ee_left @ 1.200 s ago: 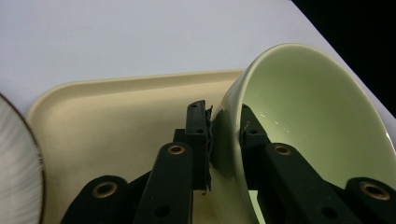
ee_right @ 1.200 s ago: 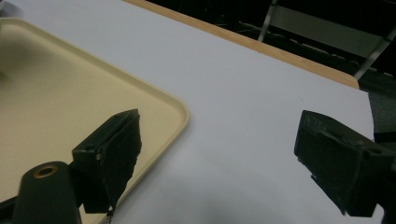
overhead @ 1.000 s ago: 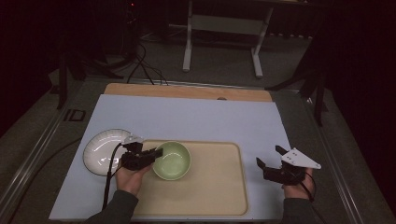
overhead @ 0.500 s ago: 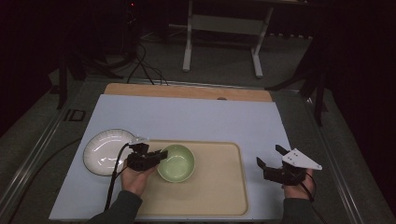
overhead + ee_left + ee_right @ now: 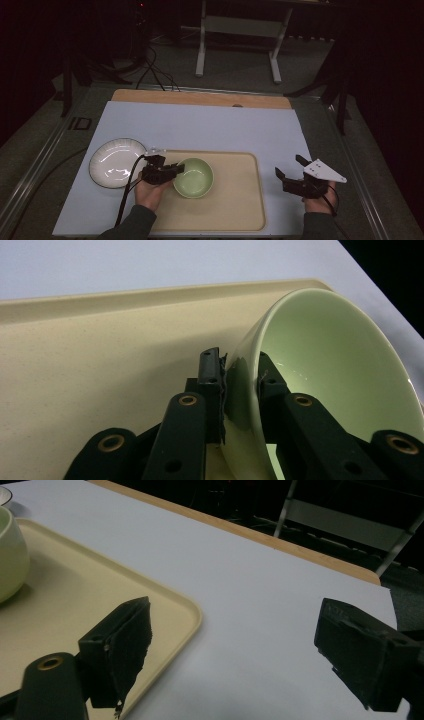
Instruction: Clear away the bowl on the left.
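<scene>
The left gripper (image 5: 172, 171) has its jaws clamped on the rim of the pale green ceramic bowl (image 5: 194, 177), one jaw outside the wall and one inside, as the left gripper view (image 5: 240, 385) shows plainly. The bowl (image 5: 325, 375) sits on the left part of the flat beige plastic tray (image 5: 235, 210), which lies along the near edge of the table (image 5: 210, 125). Compared with a second ago, the bowl has shifted a little toward the near edge of the table, carried along by the hand (image 5: 150, 192), and the grip has stayed firm throughout. From the left gripper view I cannot tell whether the bowl is tilted or resting flat. That small shift suggests the bowl is being positioned or drawn across the tray, so the step in hand looks like placing it rather than picking it up.

The round white ribbed plate (image 5: 117, 162) lies just beyond the tray's left edge, near the gripper but apart from the bowl.

The right gripper (image 5: 290, 172) hovers off the tray's right edge with its jaws spread wide and nothing between them; the right gripper view (image 5: 235, 645) confirms the gap. It has kept its place.
</scene>
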Tool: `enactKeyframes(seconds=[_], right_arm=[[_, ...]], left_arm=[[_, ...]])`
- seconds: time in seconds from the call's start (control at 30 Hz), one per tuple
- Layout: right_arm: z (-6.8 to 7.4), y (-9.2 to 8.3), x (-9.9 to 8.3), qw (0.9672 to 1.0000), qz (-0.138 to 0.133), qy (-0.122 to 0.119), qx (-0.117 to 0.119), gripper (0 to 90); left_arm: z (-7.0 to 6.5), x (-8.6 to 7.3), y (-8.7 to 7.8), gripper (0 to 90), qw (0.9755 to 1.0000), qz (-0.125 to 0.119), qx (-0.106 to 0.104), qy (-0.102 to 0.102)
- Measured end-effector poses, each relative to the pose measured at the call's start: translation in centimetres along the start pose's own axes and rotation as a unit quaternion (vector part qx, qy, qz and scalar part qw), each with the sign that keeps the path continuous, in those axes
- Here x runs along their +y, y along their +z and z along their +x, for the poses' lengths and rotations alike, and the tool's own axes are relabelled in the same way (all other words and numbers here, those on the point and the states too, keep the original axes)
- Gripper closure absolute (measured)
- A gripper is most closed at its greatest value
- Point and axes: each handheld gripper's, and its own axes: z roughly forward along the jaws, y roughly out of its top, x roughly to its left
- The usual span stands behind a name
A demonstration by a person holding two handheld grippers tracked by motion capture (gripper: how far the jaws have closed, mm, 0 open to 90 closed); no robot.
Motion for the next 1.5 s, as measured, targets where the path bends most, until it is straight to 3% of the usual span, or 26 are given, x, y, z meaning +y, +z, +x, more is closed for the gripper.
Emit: enactKeyframes(seconds=[0.43,0.73,1.03,1.33,1.5], right_arm=[[0.1,0.0,0.0,1.0000,-0.003,-0.003,0.003,14.6],[0.1,0.0,0.1,1.0000,-0.004,-0.004,0.002,14.6],[0.2,0.0,0.1,1.0000,-0.004,-0.006,0.003,14.6],[0.2,-0.2,0.1,0.9999,-0.007,-0.007,0.004,14.6],[0.2,-0.2,0.1,0.9999,-0.009,-0.007,0.005,14.6]], left_arm=[[-0.3,-0.1,0.9,80.4,0.9998,-0.005,0.018,0.005],[-0.7,-0.1,1.3,81.0,0.9995,-0.009,0.024,0.020],[-0.7,0.0,1.4,79.3,0.9996,-0.013,0.019,0.018],[-0.2,0.5,0.2,62.4,0.9990,-0.027,0.029,0.021],[-0.4,1.0,-0.6,57.7,0.9983,-0.026,0.037,0.037]])
